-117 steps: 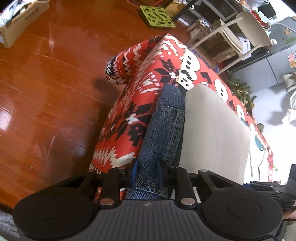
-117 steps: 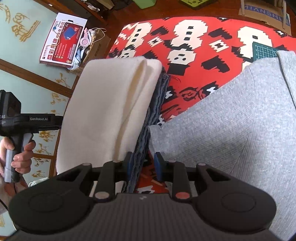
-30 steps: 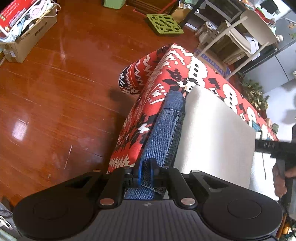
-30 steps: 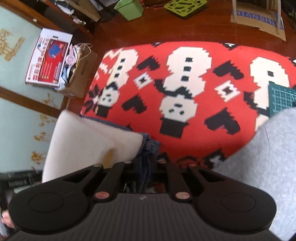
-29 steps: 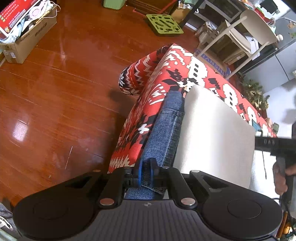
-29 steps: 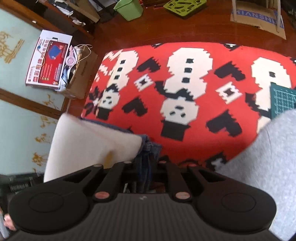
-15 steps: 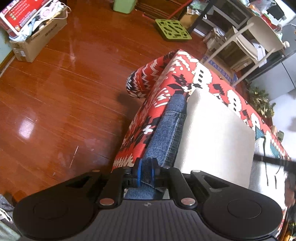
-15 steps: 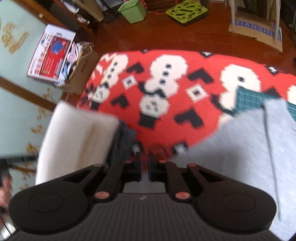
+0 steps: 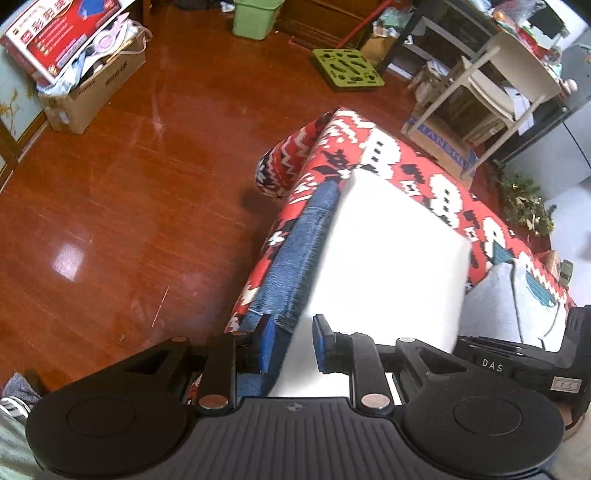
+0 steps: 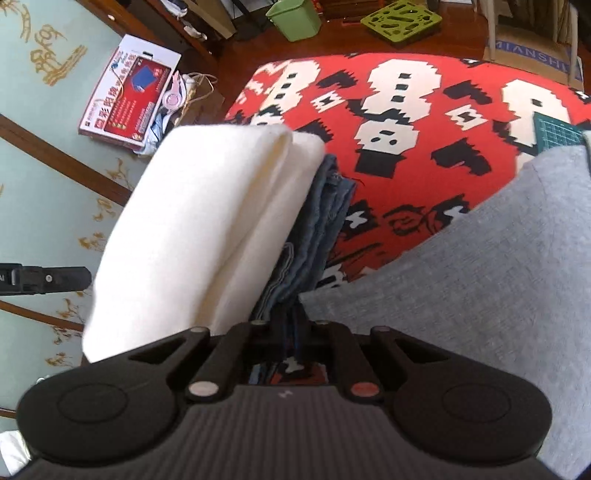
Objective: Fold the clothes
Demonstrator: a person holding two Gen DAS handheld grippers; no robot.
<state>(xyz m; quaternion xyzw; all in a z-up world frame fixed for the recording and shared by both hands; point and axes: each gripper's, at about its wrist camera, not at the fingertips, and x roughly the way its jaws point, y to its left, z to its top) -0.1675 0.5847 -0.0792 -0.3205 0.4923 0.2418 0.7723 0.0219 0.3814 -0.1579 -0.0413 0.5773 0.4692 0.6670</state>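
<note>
Overflowing cardboard box (image 9: 92, 88), red package (image 9: 62, 29) atop

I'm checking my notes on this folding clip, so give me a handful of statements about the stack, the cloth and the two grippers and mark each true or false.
1. The white folded garment lies on top of the folded jeans. True.
2. The left gripper is clamped shut on denim. False: its blue pads are apart.
3. The stack sits on bare wood floor. False: it rests on the red patterned cloth.
4. A grey garment lies beside the stack. True.
5. The right gripper is wide open. False: its fingers are closed together.
</note>
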